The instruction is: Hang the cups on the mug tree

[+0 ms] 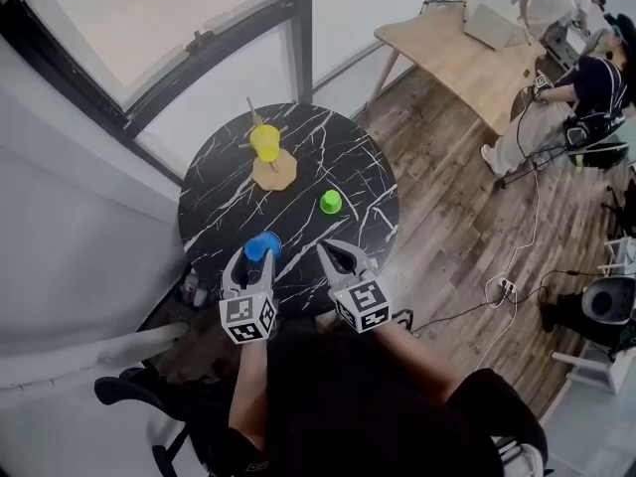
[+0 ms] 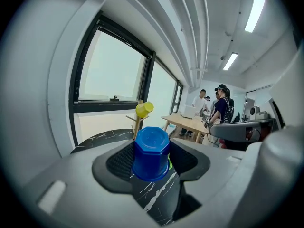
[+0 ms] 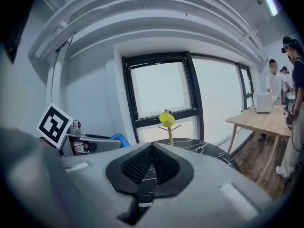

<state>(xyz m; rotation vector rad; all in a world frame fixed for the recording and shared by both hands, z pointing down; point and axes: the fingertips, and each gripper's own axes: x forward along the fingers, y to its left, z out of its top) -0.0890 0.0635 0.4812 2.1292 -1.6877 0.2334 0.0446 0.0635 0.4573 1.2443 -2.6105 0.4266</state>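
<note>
- Your left gripper (image 1: 253,264) clamped the blue cup (image 1: 262,245), nearer you than the mug tree (image 1: 274,170).
- Your right gripper (image 1: 336,258) was closed — empty.
- On the black marble table (image 1: 353,152), windows (image 1: 149,28) stood behind the tree, wood floor (image 1: 447,227) right of it.

Inverted blue cup (image 1: 262,246); yellow cup (image 1: 265,142) on mug tree (image 1: 275,173); green cup (image 1: 331,202) nearby.

The head view looks steeply down from above the near edge of the round worktop (image 1: 219,207) and takes in all of it, with the left gripper (image 1: 253,262) and right gripper (image 1: 335,253) at its near rim. Each gripper view sits low, close behind its own jaws, facing almost level across the worktop toward the far windows (image 2: 114,70). All 3 views share the mug tree (image 1: 274,170). The 2 gripper views also share the wooden table (image 2: 183,122) at far right.
</note>
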